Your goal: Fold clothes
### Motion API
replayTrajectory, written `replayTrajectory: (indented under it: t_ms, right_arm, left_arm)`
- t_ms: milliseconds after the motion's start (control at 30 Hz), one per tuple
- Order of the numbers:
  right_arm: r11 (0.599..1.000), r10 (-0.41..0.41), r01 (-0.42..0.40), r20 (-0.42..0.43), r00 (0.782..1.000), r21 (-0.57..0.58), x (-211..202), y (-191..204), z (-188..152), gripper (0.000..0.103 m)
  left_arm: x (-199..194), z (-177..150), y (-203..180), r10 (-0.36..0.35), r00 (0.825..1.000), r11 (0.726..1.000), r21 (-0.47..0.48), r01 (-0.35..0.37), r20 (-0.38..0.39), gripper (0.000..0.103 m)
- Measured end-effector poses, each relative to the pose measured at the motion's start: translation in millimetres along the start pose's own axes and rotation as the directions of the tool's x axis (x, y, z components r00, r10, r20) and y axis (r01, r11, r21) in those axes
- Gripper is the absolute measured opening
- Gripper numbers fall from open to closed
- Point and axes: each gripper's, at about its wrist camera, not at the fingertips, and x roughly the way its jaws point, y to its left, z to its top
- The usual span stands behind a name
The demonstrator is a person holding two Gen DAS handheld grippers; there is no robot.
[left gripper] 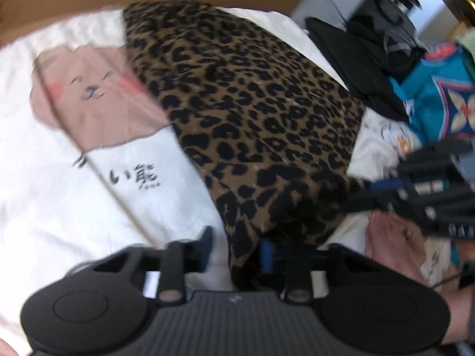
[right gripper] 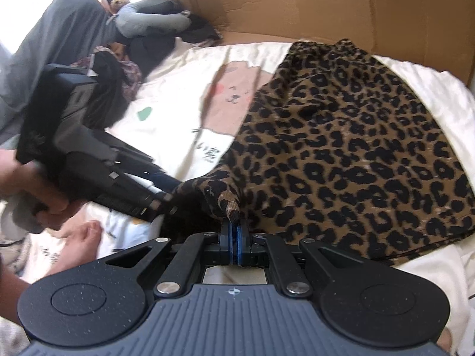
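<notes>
A leopard-print garment lies spread on a white bed sheet with a bear print. In the left wrist view, which is blurred, my left gripper stands with its blue-padded fingers apart; the garment's near edge hangs between them and the left pad is clear of the cloth. In the right wrist view my right gripper is shut on a bunched corner of the leopard-print garment and holds it slightly raised. My left gripper reaches that same near edge from the left. My right gripper enters from the right.
A cardboard box wall runs behind the bed. Dark clothes are piled at the far left, and black clothes and a teal cloth at the right. A person's bare foot rests on the white sheet near the grippers.
</notes>
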Motion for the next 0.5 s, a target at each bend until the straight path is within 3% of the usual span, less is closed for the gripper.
replayTrajectory:
  t_ms: [33,267,500]
  right_arm:
    - [1.0,0.024,-0.024,-0.004,1.0,0.005,0,1,0,0.002]
    - [0.995,0.097,-0.097,0.015,0.995,0.016,-7,4,4,0.003]
    - [0.999,0.044,-0.044,-0.008,0.999,0.03,6,-5,5,0.003]
  left_arm:
    - [0,-1,6,-0.002,1.0,1.0,-0.03,0.002,0.0,0.006]
    - [-6,-16,49,-0.031,0.999,0.974,-0.225,0.025,-0.023,0.006]
    - [-14,-22,67,-0.029,0.999,0.956,-0.293,0.023,-0.018,0.002]
